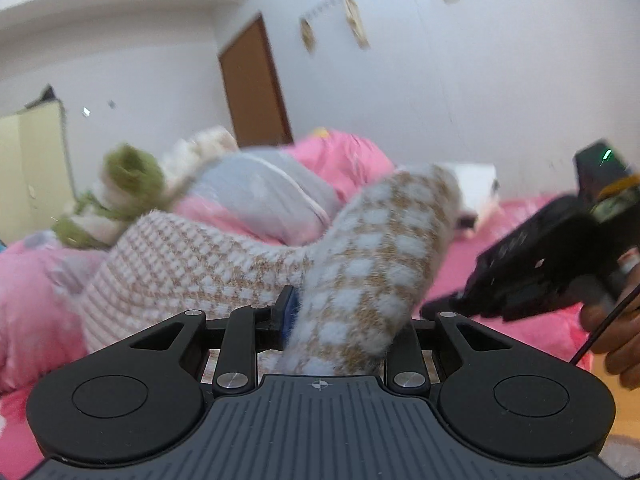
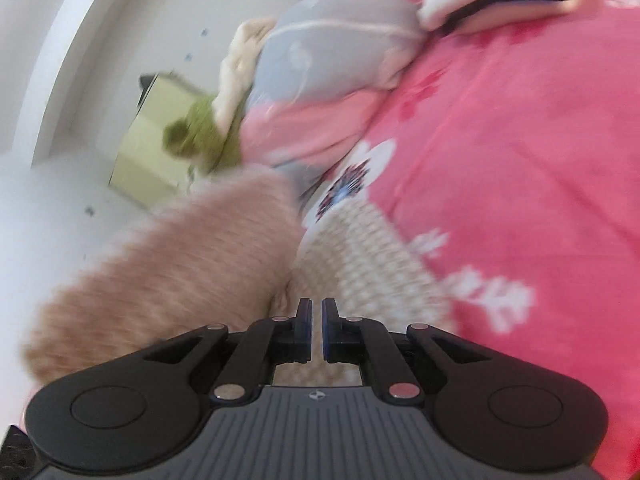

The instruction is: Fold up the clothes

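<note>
Left gripper fingers clamp checked sweater; right gripper fingers nearly closed, empty. Sweater lies on pink bed, 12 o'clock of both. Step: carrying fold over. Next: lay flat, release.

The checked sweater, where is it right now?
In the left wrist view the checked sweater hangs bunched in the left gripper, centre frame, over the pink bedspread, with the right gripper just beside it.

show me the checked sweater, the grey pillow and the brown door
checked sweater (image 1: 372, 264): left wrist view, on the bunched fold rising from the jaws
grey pillow (image 1: 264, 192): left wrist view, on its upper face
brown door (image 1: 254, 88): left wrist view, middle of its panel
</note>
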Tool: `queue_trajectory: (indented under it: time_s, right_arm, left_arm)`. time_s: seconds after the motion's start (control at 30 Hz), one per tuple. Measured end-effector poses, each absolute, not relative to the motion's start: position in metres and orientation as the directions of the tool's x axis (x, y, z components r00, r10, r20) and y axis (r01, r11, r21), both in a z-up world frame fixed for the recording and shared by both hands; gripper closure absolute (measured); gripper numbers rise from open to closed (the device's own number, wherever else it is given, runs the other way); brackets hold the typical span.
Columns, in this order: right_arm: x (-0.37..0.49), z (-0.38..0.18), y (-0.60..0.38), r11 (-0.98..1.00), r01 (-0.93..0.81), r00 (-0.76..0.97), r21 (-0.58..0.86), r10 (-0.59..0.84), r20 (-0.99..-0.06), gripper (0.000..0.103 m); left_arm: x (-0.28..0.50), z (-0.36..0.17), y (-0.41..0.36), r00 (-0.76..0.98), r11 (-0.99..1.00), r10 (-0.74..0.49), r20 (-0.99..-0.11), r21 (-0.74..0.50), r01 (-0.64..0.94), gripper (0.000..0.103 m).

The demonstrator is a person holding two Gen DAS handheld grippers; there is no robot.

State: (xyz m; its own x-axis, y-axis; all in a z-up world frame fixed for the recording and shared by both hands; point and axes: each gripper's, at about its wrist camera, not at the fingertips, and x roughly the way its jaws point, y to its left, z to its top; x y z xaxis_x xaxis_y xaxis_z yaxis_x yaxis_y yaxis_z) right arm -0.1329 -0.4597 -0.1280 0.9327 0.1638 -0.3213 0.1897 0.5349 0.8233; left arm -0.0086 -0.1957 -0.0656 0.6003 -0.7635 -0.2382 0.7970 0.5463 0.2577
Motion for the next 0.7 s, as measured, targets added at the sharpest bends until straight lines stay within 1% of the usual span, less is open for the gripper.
queue_trajectory:
  time_s: [0.1, 0.23, 0.27, 0.3, 0.33, 0.37, 0.4, 0.47, 0.53, 0.57, 0.6, 0.63, 0.7]
  right_arm:
    - [-0.151, -0.134, -0.471, 0.507, 0.197, 0.942, 0.839, 0.14, -0.306, 0.098]
    - [-0.16, -0.145, -0.479, 0.473, 0.196, 0.947, 0.859, 0.135, -0.29, 0.098]
    - [-0.163, -0.147, -0.481, 0.465, 0.193, 0.948, 0.864, 0.138, -0.286, 0.098]
    - [-0.165, -0.15, -0.482, 0.454, 0.194, 0.948, 0.87, 0.142, -0.285, 0.097]
    - [-0.168, -0.153, -0.484, 0.443, 0.195, 0.948, 0.875, 0.145, -0.285, 0.097]
    - [-0.173, -0.157, -0.485, 0.42, 0.186, 0.95, 0.888, 0.155, -0.272, 0.094]
    - [-0.178, -0.161, -0.487, 0.398, 0.177, 0.952, 0.9, 0.164, -0.259, 0.087]
    - [-0.186, -0.169, -0.49, 0.341, 0.161, 0.956, 0.926, 0.178, -0.232, 0.078]
    - [-0.195, -0.176, -0.49, 0.284, 0.126, 0.962, 0.951, 0.2, -0.187, 0.075]
    - [-0.199, -0.178, -0.489, 0.259, 0.102, 0.964, 0.961, 0.214, -0.16, 0.073]
    - [-0.2, -0.18, -0.488, 0.236, 0.074, 0.964, 0.969, 0.233, -0.13, 0.067]
    - [-0.202, -0.182, -0.486, 0.212, 0.046, 0.963, 0.976, 0.25, -0.1, 0.063]
    - [-0.204, -0.185, -0.482, 0.167, -0.007, 0.958, 0.986, 0.285, -0.041, 0.06]
  left_arm:
    - [-0.01, -0.073, -0.214, 0.584, 0.513, -0.761, -0.283, 0.288, 0.809, 0.079]
    - [-0.01, -0.087, -0.234, 0.54, 0.432, -0.746, -0.39, 0.334, 0.838, 0.076]
    - [-0.011, -0.089, -0.236, 0.532, 0.413, -0.744, -0.404, 0.347, 0.842, 0.073]
    - [-0.011, -0.089, -0.235, 0.522, 0.399, -0.748, -0.409, 0.351, 0.847, 0.068]
    - [-0.011, -0.088, -0.235, 0.512, 0.385, -0.752, -0.416, 0.354, 0.852, 0.065]
    - [-0.01, -0.087, -0.233, 0.498, 0.37, -0.755, -0.426, 0.35, 0.86, 0.063]
    - [-0.009, -0.086, -0.232, 0.484, 0.356, -0.758, -0.437, 0.345, 0.868, 0.06]
    - [-0.011, -0.083, -0.231, 0.457, 0.335, -0.76, -0.462, 0.323, 0.885, 0.057]
    - [-0.014, -0.081, -0.23, 0.429, 0.317, -0.762, -0.484, 0.299, 0.9, 0.056]
    - [-0.016, -0.08, -0.23, 0.418, 0.31, -0.765, -0.491, 0.288, 0.906, 0.053]
    - [-0.018, -0.08, -0.23, 0.406, 0.303, -0.767, -0.496, 0.278, 0.912, 0.05]
    - [-0.02, -0.079, -0.229, 0.394, 0.295, -0.77, -0.502, 0.267, 0.917, 0.049]
    - [-0.024, -0.078, -0.229, 0.371, 0.282, -0.774, -0.513, 0.246, 0.927, 0.044]
